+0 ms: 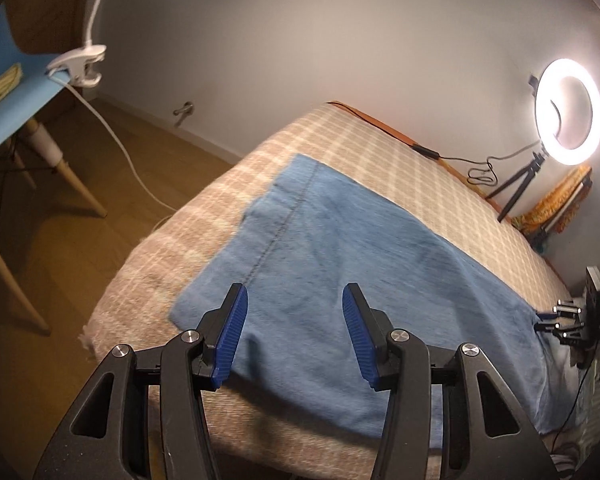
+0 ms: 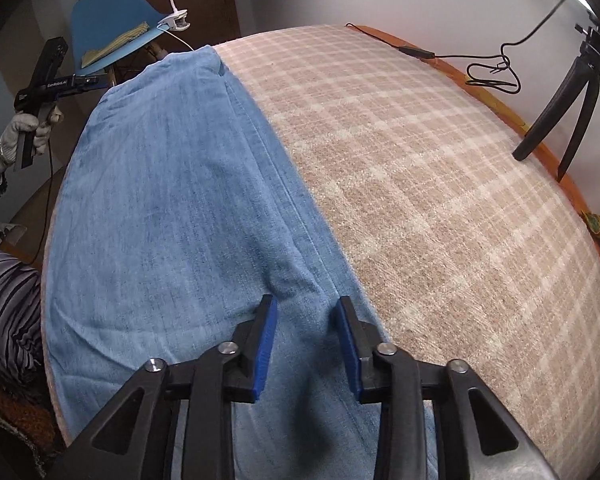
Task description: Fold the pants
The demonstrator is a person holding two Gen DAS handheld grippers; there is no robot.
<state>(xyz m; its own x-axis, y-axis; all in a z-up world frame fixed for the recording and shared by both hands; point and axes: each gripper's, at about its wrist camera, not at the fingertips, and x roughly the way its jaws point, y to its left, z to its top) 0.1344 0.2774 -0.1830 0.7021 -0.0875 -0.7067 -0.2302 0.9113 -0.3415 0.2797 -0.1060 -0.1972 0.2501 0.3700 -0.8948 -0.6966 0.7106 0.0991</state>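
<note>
Blue denim pants (image 1: 340,248) lie flat and lengthwise on a beige checked blanket (image 1: 400,152) that covers a bed. My left gripper (image 1: 294,290) hangs open just above one end of the pants, with nothing between its blue pads. In the right wrist view, the pants (image 2: 172,200) stretch away along the blanket (image 2: 420,160). My right gripper (image 2: 305,302) points down at their near end by the side seam, its jaws apart over a low ridge of denim and its pads not pressing on it. A gloved hand (image 2: 20,132) holds the left gripper (image 2: 48,80) at the far end.
A blue chair (image 1: 4,100) with a white clip lamp (image 1: 80,64) stands on the wooden floor beyond the bed's end. A lit ring light (image 1: 568,108) on a black tripod (image 2: 560,112) and a black cable (image 2: 488,72) sit along the wall side.
</note>
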